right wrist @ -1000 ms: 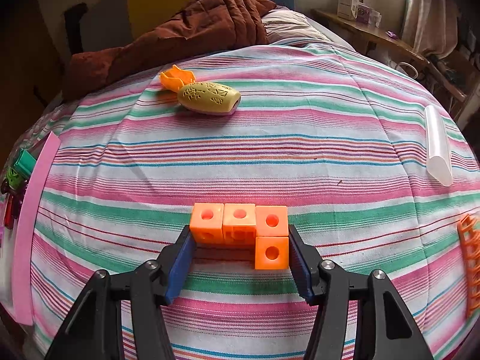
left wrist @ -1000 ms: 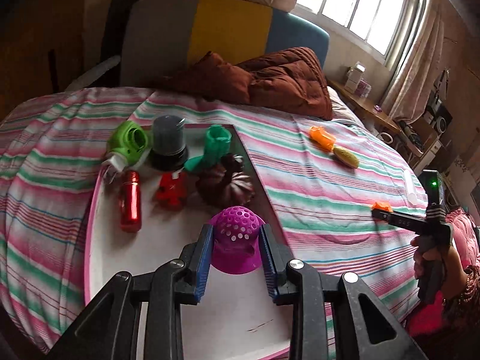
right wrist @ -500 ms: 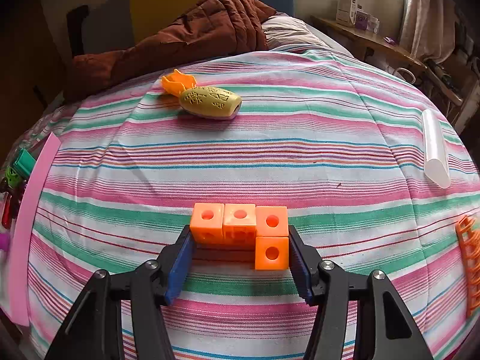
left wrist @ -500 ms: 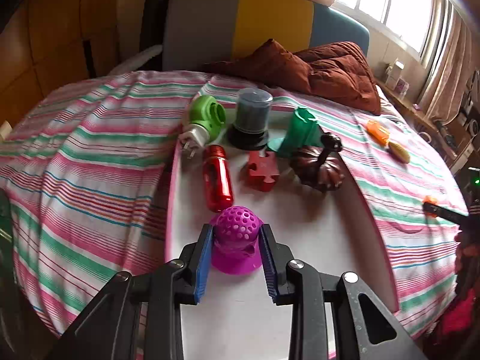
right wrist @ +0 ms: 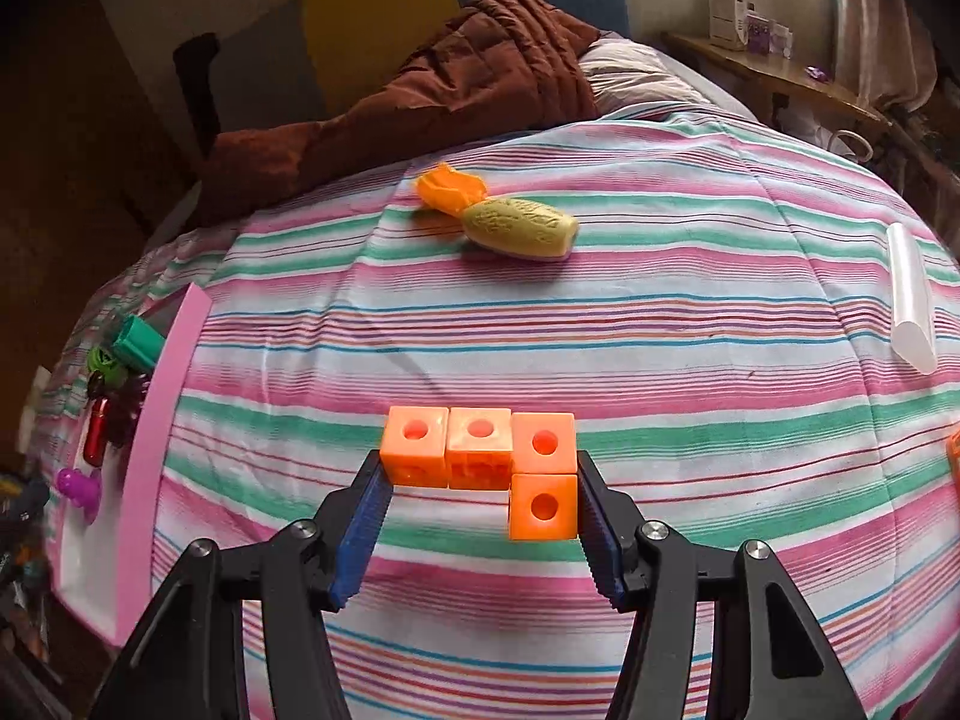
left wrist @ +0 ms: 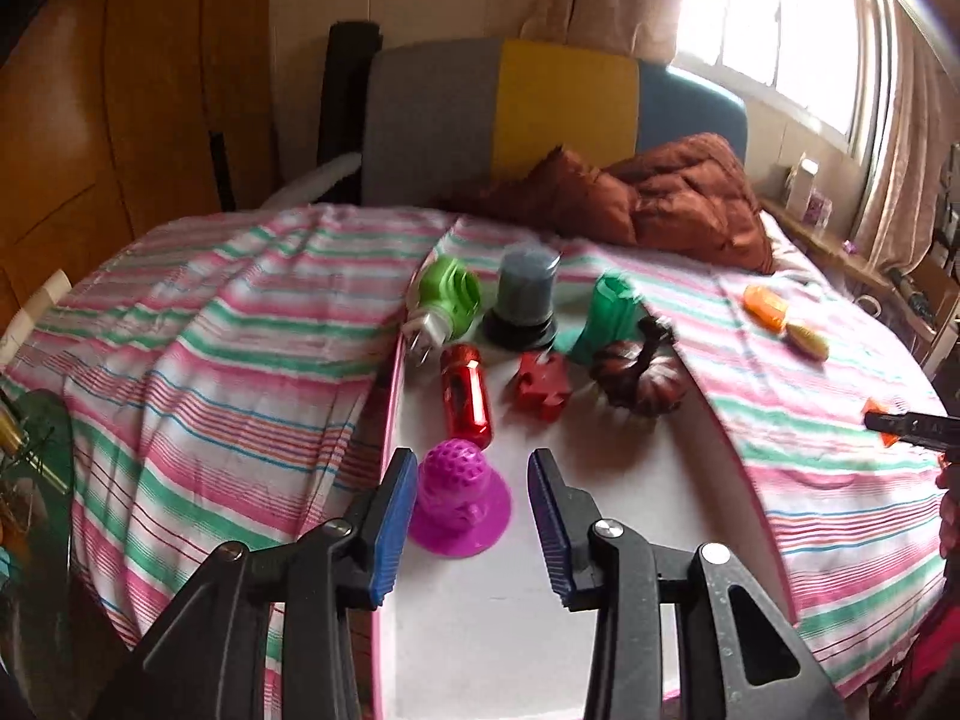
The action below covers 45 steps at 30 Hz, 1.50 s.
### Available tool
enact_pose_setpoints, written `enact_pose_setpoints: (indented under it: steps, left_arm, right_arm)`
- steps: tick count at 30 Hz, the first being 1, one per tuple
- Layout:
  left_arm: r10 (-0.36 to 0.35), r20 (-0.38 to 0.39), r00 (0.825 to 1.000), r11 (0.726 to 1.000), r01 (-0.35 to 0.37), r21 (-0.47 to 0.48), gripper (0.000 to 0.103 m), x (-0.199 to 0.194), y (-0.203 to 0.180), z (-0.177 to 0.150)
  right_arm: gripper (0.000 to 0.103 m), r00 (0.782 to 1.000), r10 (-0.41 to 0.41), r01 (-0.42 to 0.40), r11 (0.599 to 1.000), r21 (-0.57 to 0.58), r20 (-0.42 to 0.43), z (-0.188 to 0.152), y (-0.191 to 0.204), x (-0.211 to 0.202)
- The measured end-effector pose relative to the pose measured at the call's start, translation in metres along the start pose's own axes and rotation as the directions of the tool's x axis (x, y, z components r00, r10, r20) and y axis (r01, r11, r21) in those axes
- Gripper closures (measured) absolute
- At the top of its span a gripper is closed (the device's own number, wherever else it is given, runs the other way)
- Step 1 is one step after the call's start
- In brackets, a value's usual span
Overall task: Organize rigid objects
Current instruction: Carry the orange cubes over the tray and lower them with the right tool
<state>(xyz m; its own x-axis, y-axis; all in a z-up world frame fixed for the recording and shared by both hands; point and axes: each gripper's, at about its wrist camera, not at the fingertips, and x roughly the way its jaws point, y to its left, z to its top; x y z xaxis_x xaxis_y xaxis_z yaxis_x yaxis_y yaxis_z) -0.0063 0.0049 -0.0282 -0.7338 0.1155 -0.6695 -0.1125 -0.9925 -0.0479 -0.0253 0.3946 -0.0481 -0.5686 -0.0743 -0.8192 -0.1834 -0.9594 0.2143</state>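
Purple perforated toy stood between the left hand-held gripper, jaws just spread clear; right hand-held gripper pinched orange cube block; no writing was legible.

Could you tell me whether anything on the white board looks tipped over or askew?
Yes: the red bottle lies on its side on the white board, while the grey canister behind it stands upright. The green plug-in device overhangs the board's edge.

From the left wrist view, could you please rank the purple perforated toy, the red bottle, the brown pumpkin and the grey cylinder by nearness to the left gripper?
1. Purple perforated toy, between the left gripper's fingers.
2. Red bottle, just beyond it.
3. Brown pumpkin, farther, to the right.
4. Grey cylinder, at the white tray's far end.
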Motion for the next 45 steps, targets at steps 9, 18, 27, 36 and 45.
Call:
enact_pose_setpoints:
  steps: [9, 18, 27, 36, 45]
  left_arm:
    - [-0.24, -0.089, 0.967, 0.965, 0.228, -0.127, 0.064, 0.001, 0.001, 0.007]
    - [-0.2, -0.05, 0.978, 0.978, 0.196, -0.074, 0.064, -0.013, 0.005, 0.008]
    - [-0.147, -0.04, 0.988, 0.976, 0.138, -0.169, 0.064, -0.007, 0.037, 0.011]
    - [-0.147, -0.025, 0.989, 0.967, 0.139, -0.213, 0.064, -0.009, 0.049, 0.013]
    - [-0.146, -0.035, 0.989, 0.964, 0.134, -0.228, 0.064, -0.007, 0.051, 0.011]
  right_arm:
    - [0.044, 0.991, 0.136, -0.136, 0.984, -0.114, -0.015, -0.017, 0.091, -0.011]
    - [0.043, 0.972, 0.231, -0.234, 0.938, -0.257, -0.043, -0.031, 0.182, -0.015]
    - [0.043, 0.956, 0.256, -0.291, 0.888, -0.356, -0.143, -0.052, 0.258, 0.018]
    - [0.043, 0.965, 0.216, -0.253, 0.918, -0.305, -0.15, -0.038, 0.292, 0.061]
    - [0.029, 0.961, 0.229, -0.262, 0.932, -0.251, -0.153, -0.036, 0.286, 0.063]
